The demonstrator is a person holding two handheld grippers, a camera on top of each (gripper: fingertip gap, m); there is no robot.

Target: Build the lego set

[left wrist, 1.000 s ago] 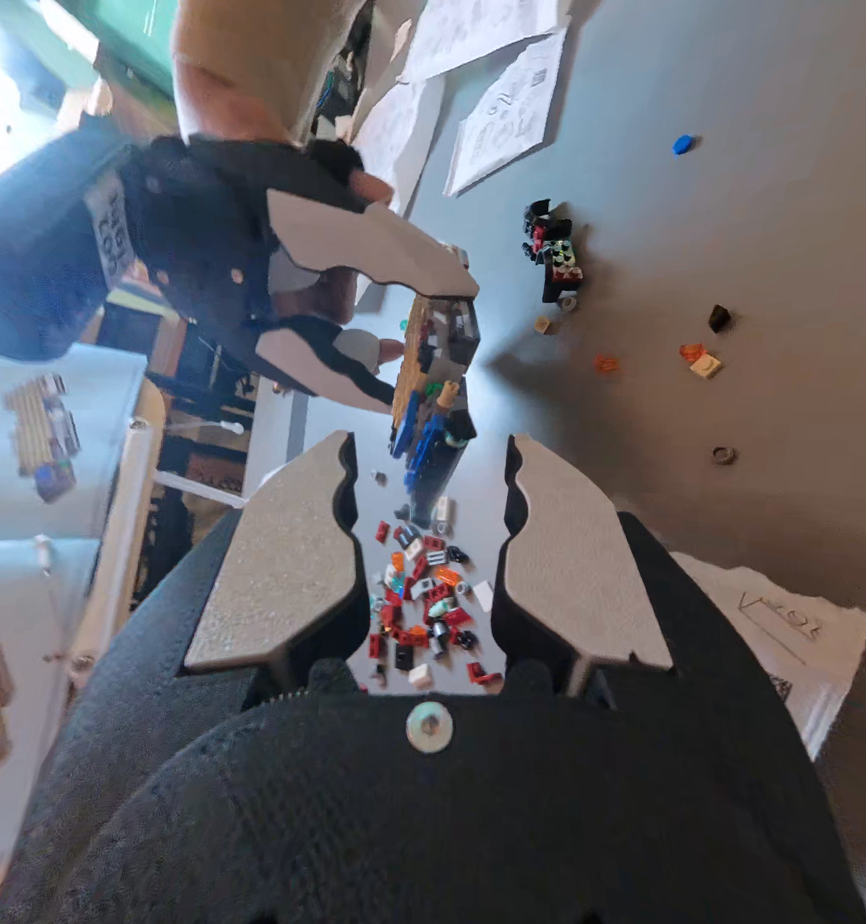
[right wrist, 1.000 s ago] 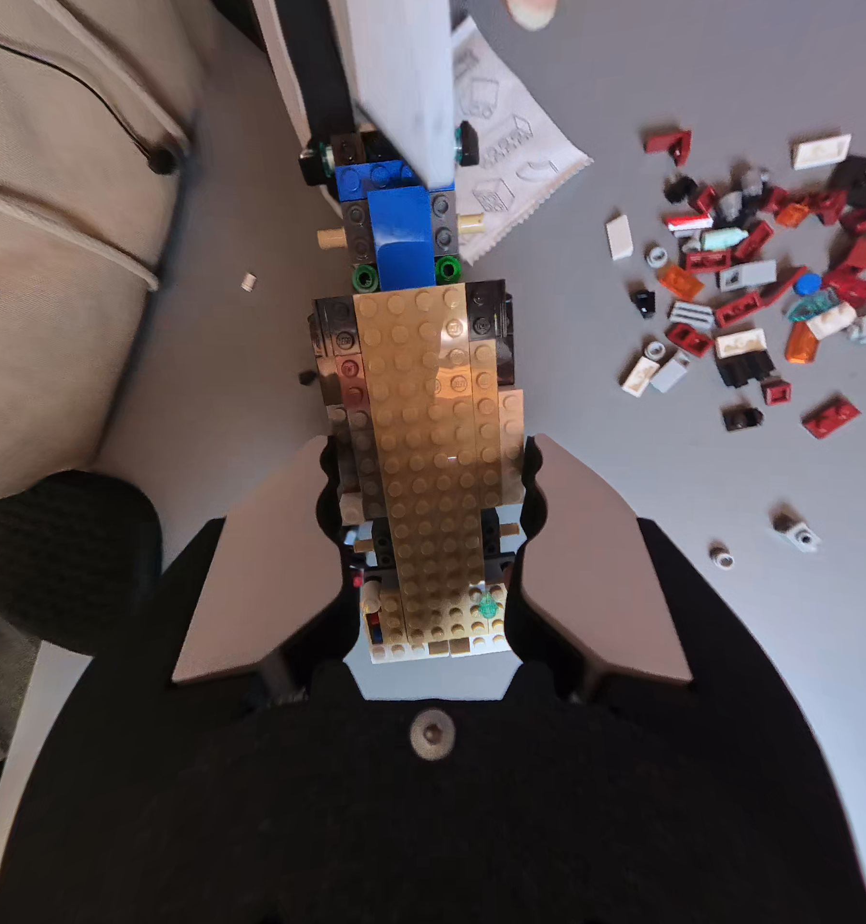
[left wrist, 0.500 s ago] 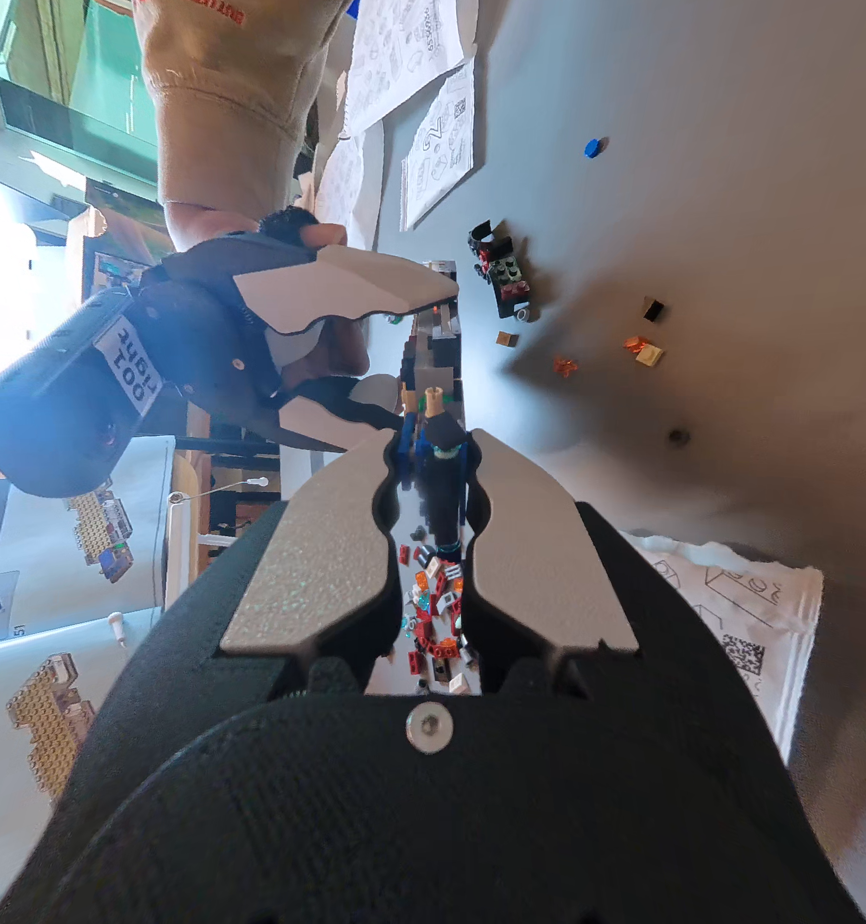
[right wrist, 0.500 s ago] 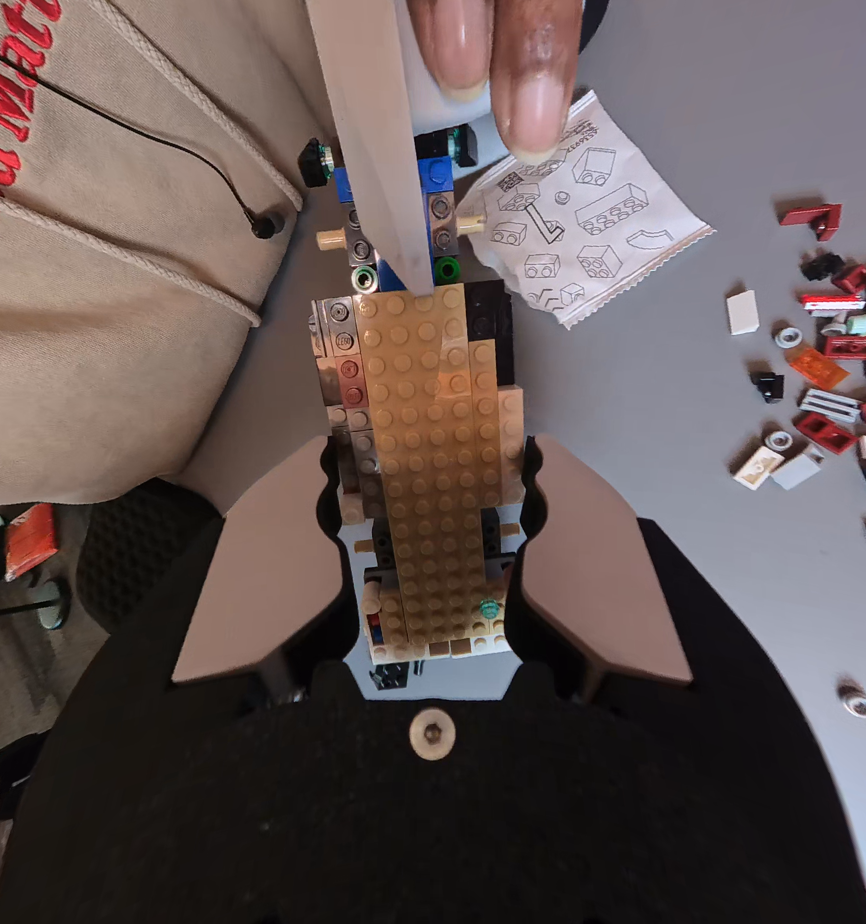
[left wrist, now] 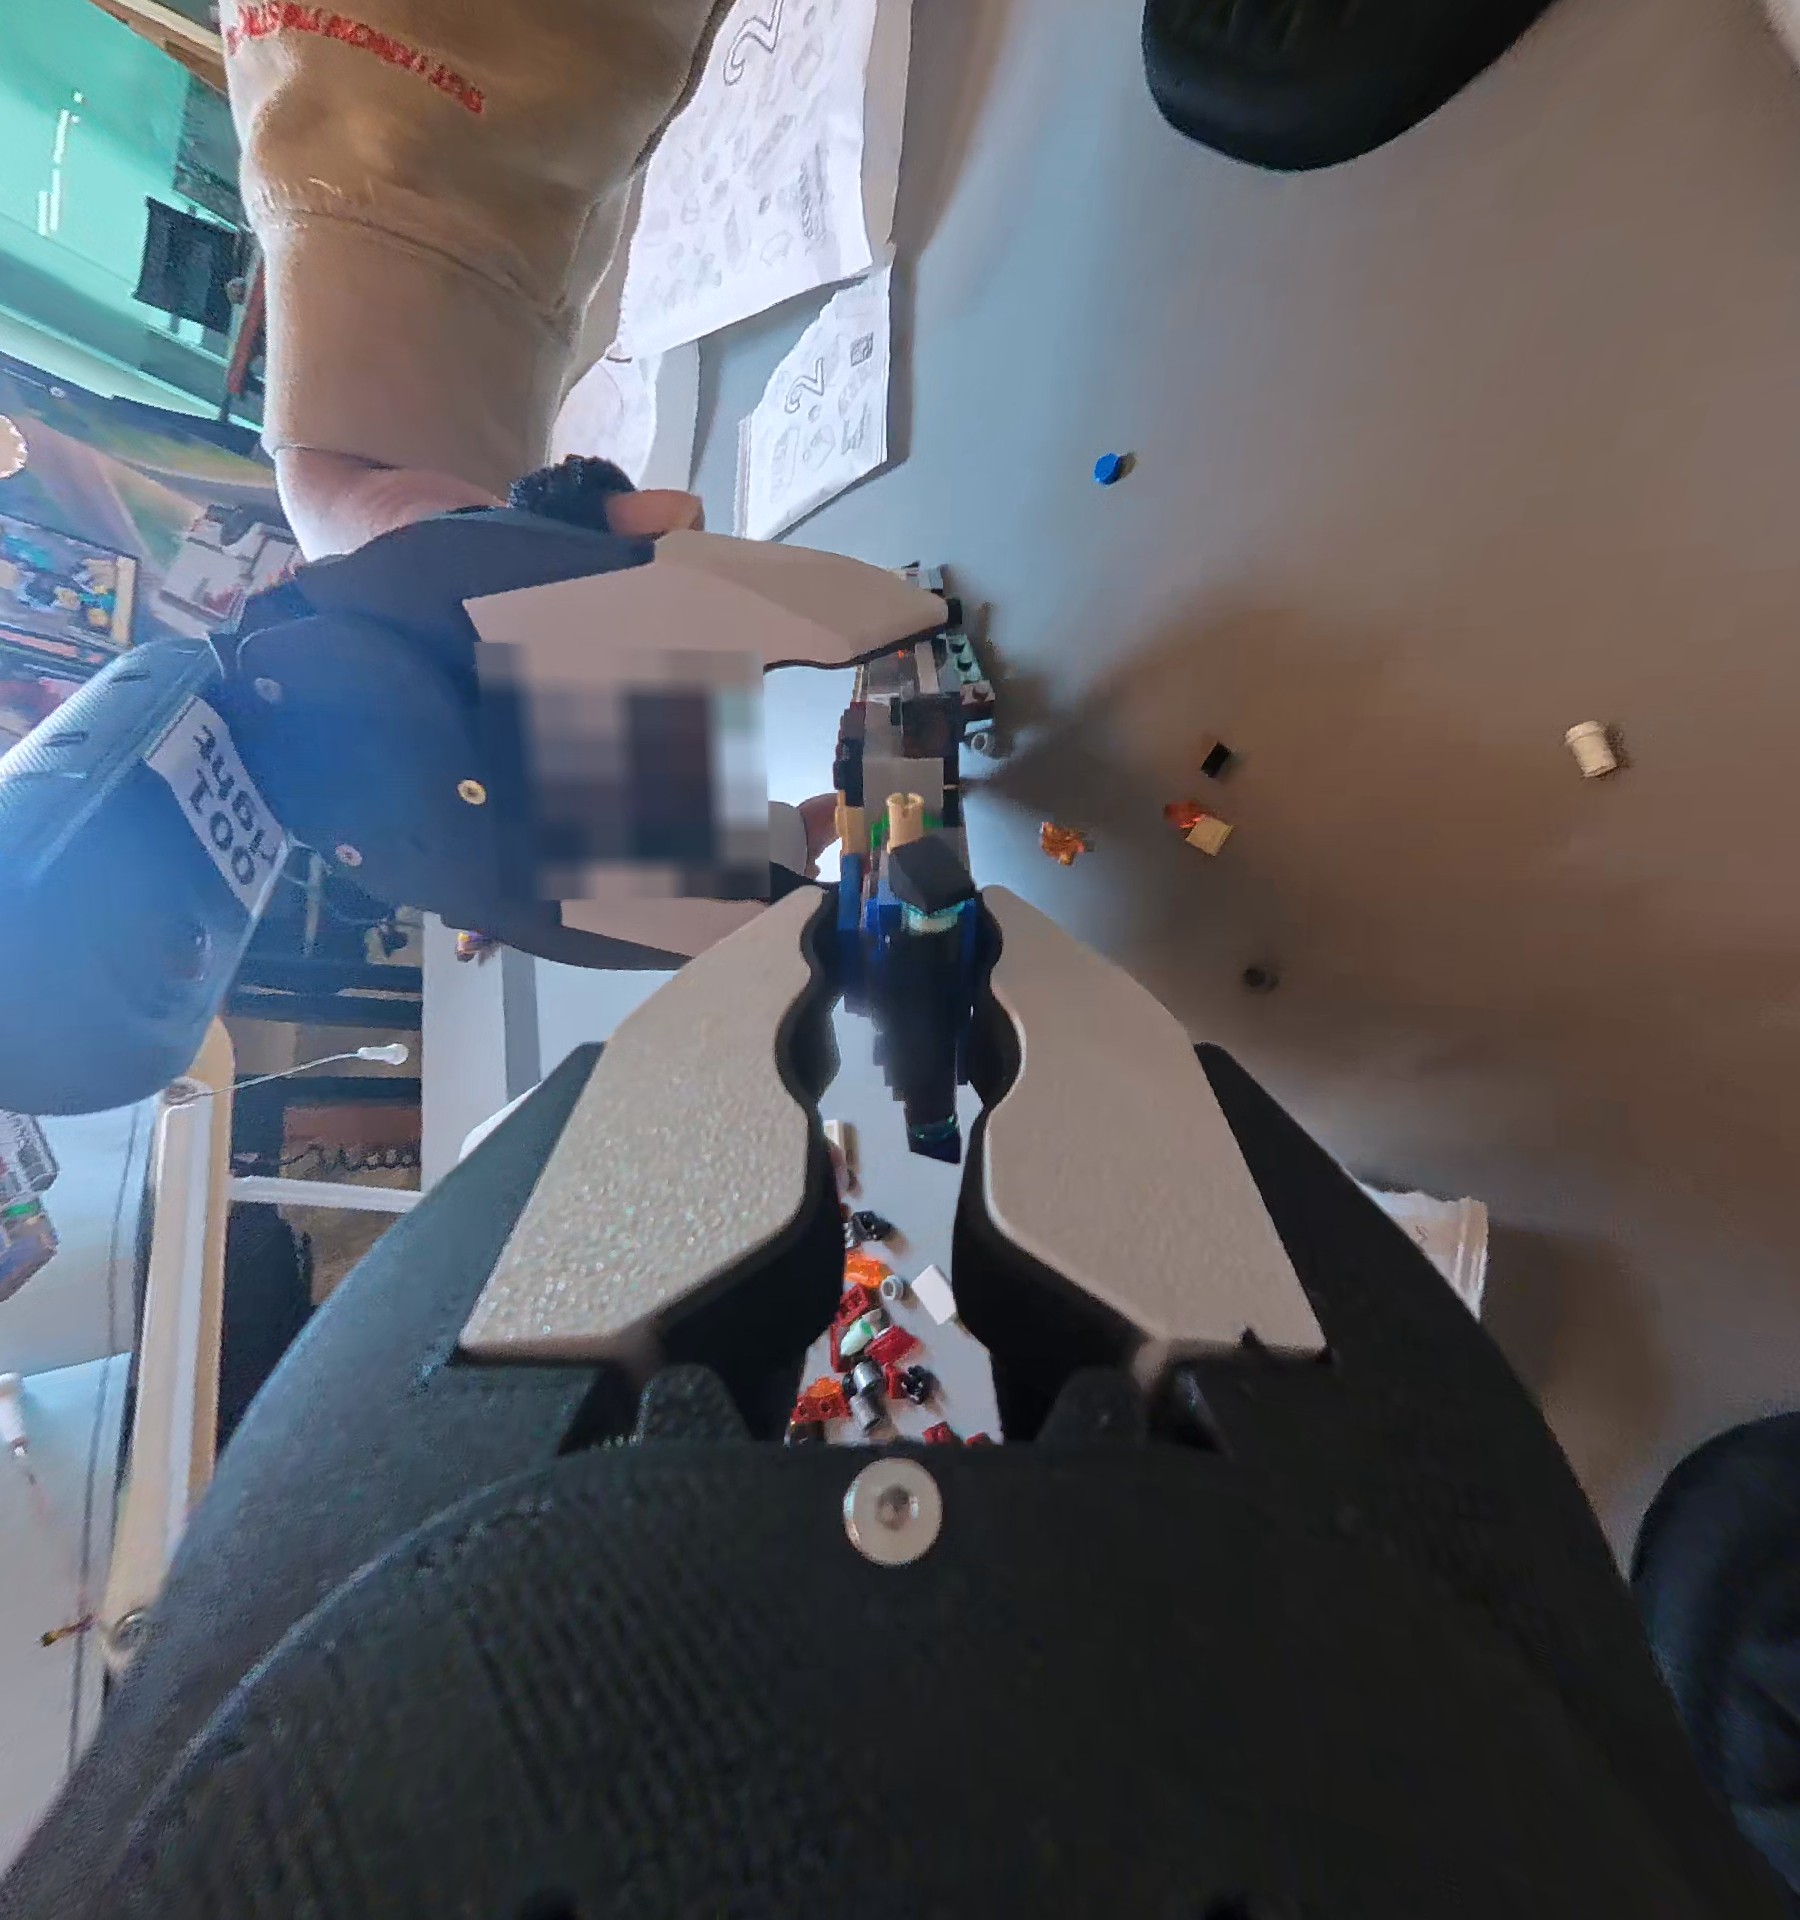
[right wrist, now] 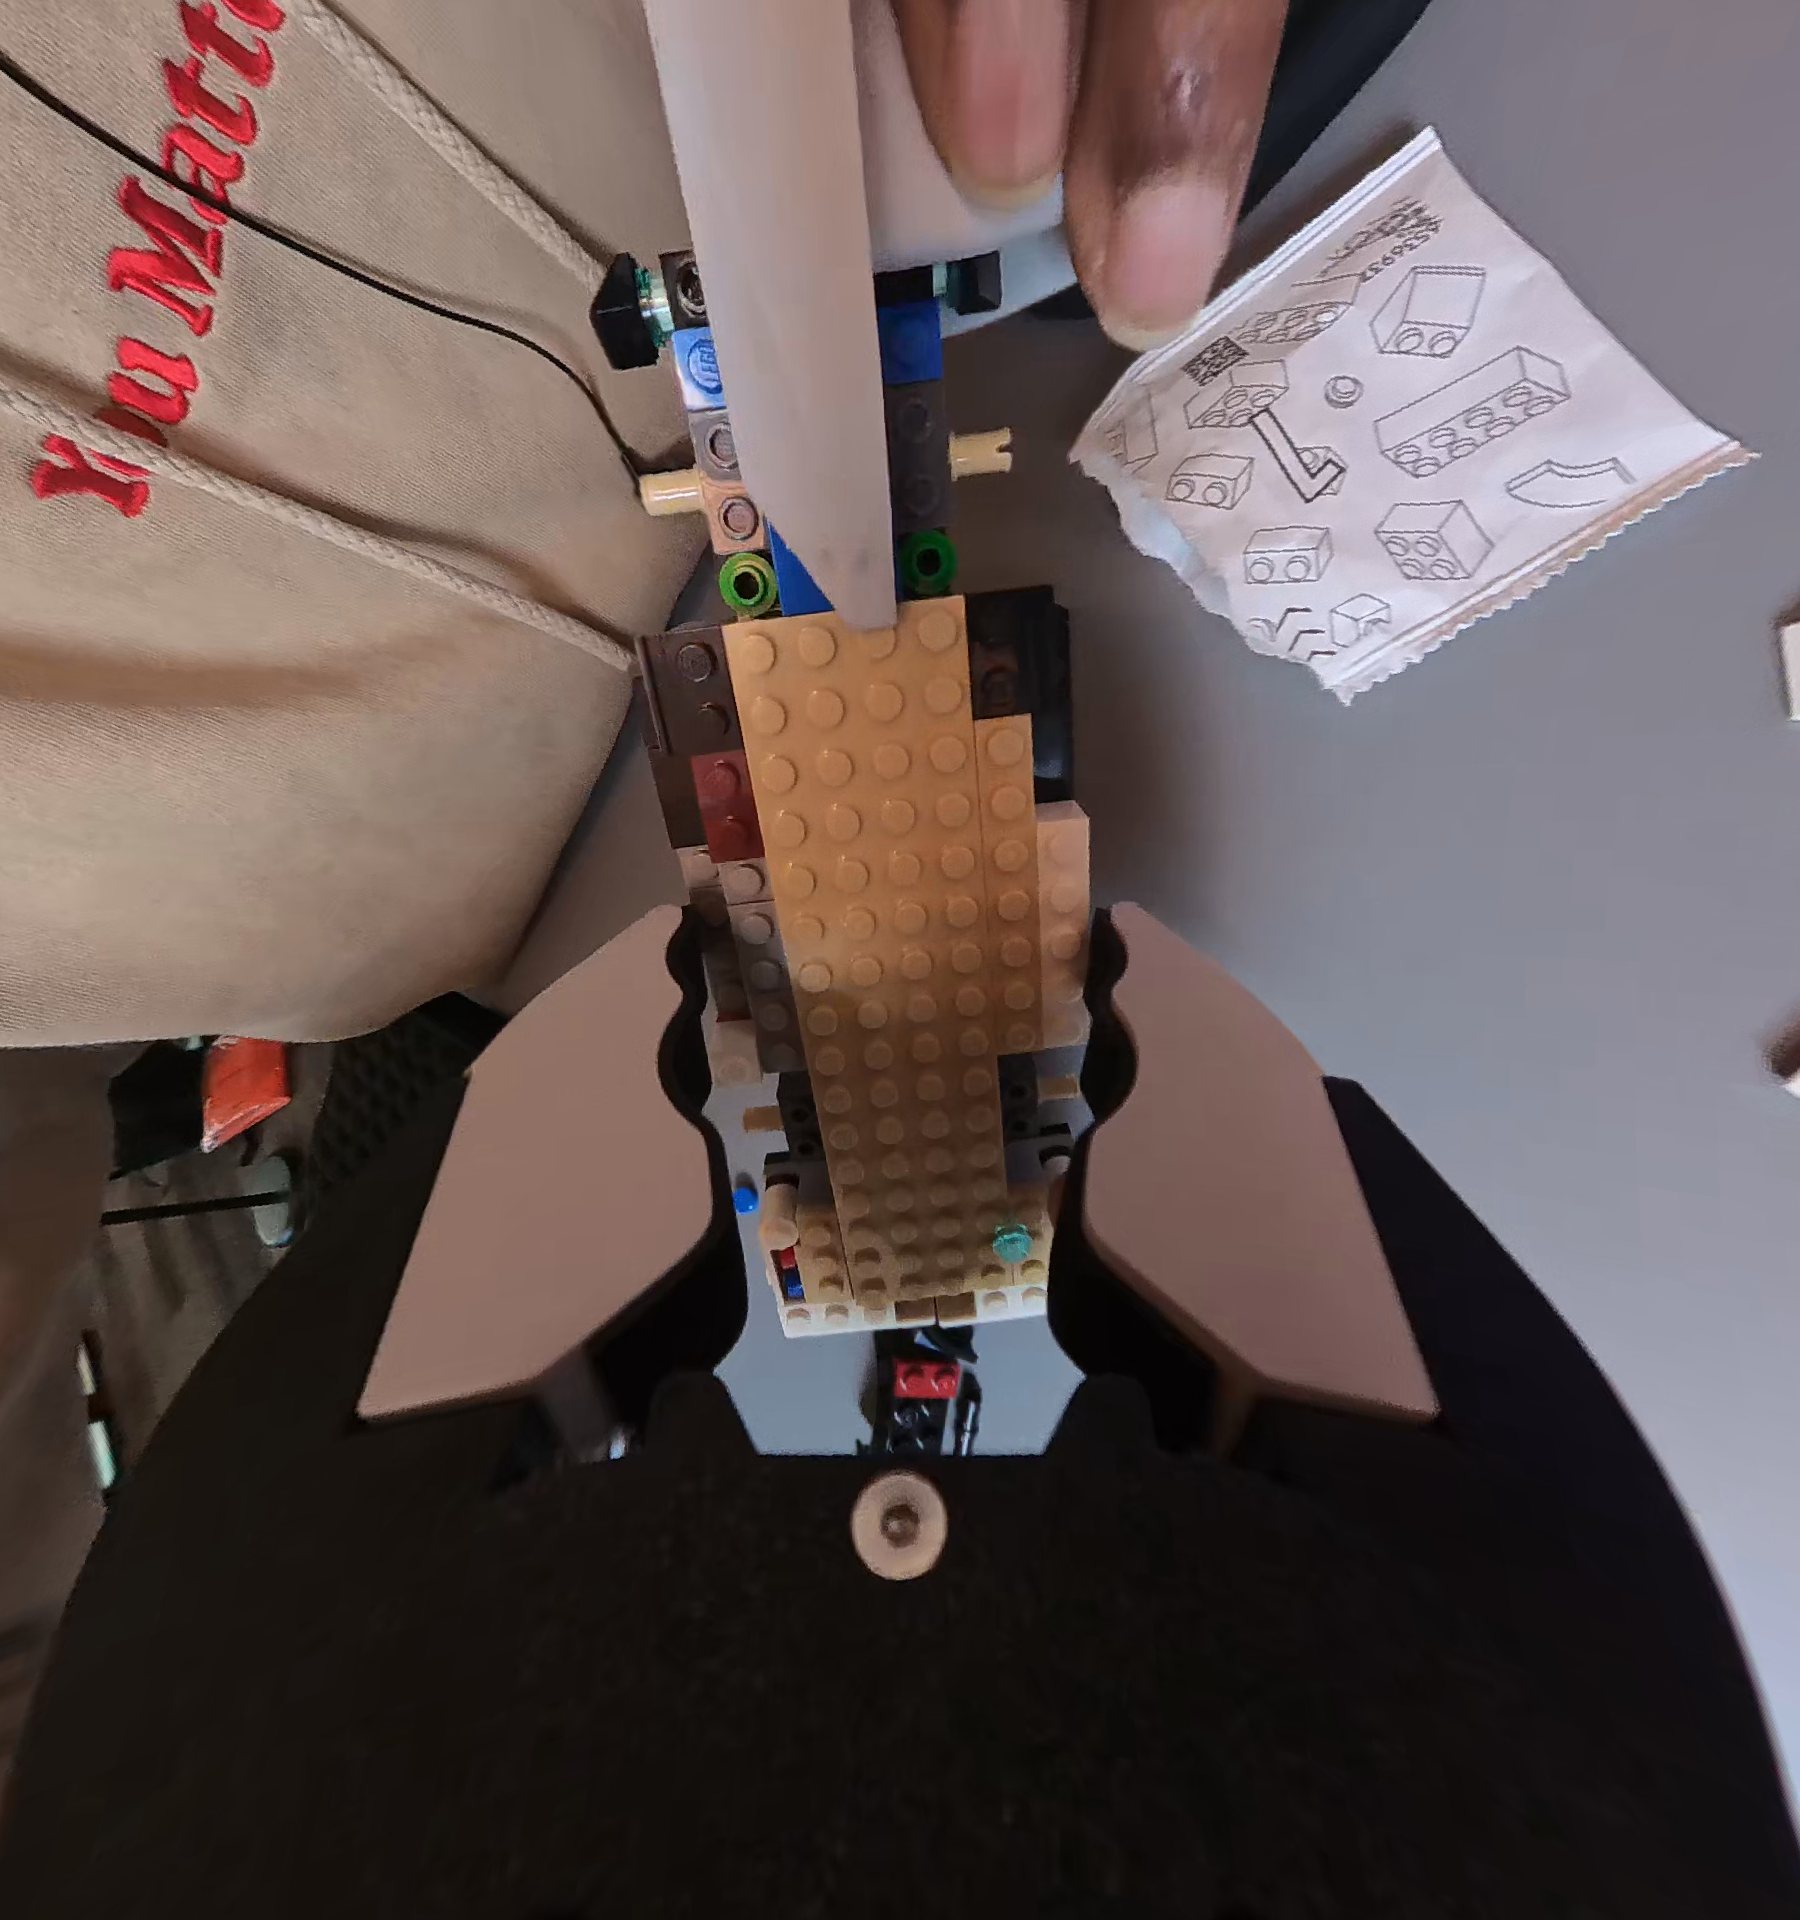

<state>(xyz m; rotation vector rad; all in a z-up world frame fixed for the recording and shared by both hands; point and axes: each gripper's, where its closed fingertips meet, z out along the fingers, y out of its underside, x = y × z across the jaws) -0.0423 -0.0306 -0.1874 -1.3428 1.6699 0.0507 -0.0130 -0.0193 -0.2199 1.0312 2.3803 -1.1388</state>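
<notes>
Brick model (right wrist: 875, 831) lies lengthwise between 2 grippers above the grey table (right wrist: 1498, 935), right gripper (right wrist: 894, 997) clamped across its tan-plated rear width, left gripper (left wrist: 901, 966) pinched on the narrow blue-black nose opposite, loose bricks (left wrist: 875, 1340) beyond.

Hobby or office workspace — a grey surface (left wrist: 1395, 312) carries loose toy bricks (left wrist: 875, 1340), printed instruction sheets (left wrist: 771, 187) and a torn paper parts bag (right wrist: 1395, 416). A boxed brick set (left wrist: 2, 1195) stands at the edge — glazed partitions (left wrist: 44, 156) behind.
</notes>
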